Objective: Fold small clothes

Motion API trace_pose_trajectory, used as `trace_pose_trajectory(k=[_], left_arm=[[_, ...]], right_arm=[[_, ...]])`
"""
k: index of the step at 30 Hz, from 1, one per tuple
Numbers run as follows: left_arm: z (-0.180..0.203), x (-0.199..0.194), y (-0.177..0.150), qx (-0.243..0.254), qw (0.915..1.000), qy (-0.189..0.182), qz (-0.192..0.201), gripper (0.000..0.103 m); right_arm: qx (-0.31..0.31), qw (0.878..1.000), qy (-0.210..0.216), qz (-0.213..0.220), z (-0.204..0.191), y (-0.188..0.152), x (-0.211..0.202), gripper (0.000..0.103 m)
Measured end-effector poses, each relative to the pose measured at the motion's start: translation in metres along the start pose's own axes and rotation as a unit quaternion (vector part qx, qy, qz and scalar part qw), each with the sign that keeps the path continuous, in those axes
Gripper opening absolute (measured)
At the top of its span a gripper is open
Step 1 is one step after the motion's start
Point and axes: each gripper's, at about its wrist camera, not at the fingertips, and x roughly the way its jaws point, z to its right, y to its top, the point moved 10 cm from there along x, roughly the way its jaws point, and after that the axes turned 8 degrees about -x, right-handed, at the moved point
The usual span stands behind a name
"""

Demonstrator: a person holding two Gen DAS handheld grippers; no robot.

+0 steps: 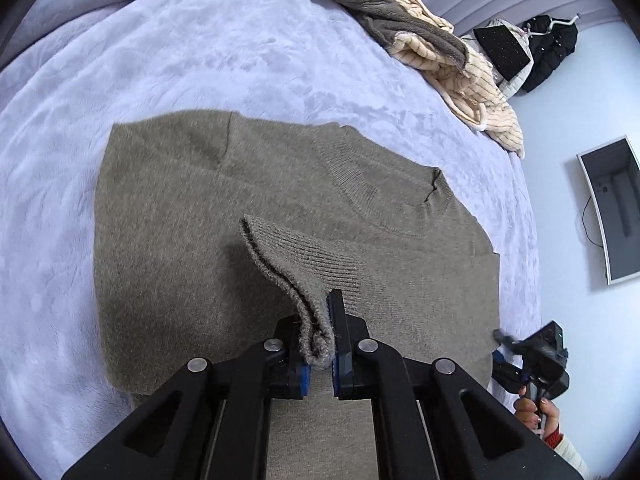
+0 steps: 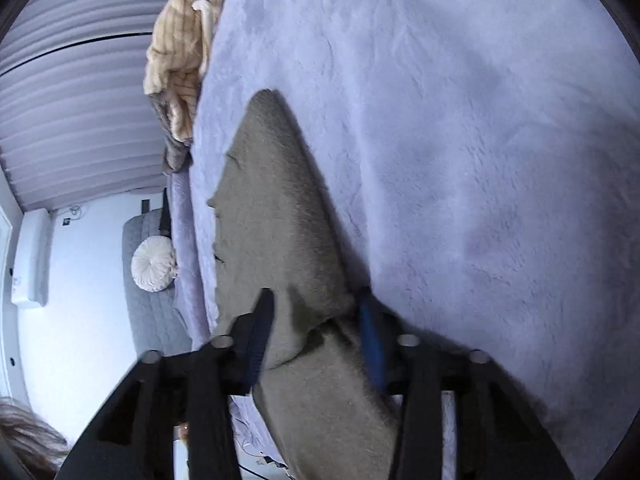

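Note:
A grey-brown knit sweater (image 1: 224, 208) lies flat on the lilac bed cover (image 1: 168, 60), neckline towards the right. My left gripper (image 1: 320, 344) is shut on the ribbed cuff of a sleeve (image 1: 296, 256), which is lifted and folded in over the sweater's body. My right gripper (image 2: 316, 320) is at the sweater's edge (image 2: 280, 216) by the side of the bed, with a bunched fold of the knit filling the gap between its pads. In the left wrist view the right gripper (image 1: 502, 338) shows at the sweater's lower right corner, held by a hand (image 1: 532, 412).
A heap of beige striped and grey fleece clothes (image 1: 440, 52) lies at the bed's far corner. Beyond the bed's edge are a white floor, a dark bag (image 1: 548, 48) and a flat screen (image 1: 616, 208). A round white cushion (image 2: 154, 258) rests on a grey seat.

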Motion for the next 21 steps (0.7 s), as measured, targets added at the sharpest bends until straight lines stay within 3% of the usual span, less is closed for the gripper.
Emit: trace_pose_trajectory(k=[6,10,21], left_arm=[[0.014,-0.002,-0.007,0.029,0.9995,0.007,0.008,0.008],[-0.012,0.022,-0.024,0.015,0.9988,0.044,-0.016,0.008],[-0.017,0.018,-0.035,0.028,0.9985,0.045,-0.016,0.008]], right_arm=[[-0.073,0.996,-0.037,0.020,-0.017,0.006,-0.019,0.015],[-0.075,0.994,-0.074,-0.006,0.006,0.002,-0.006,0.015],[-0.070,0.994,-0.084,0.002,0.008,0.002,-0.001,0.016]])
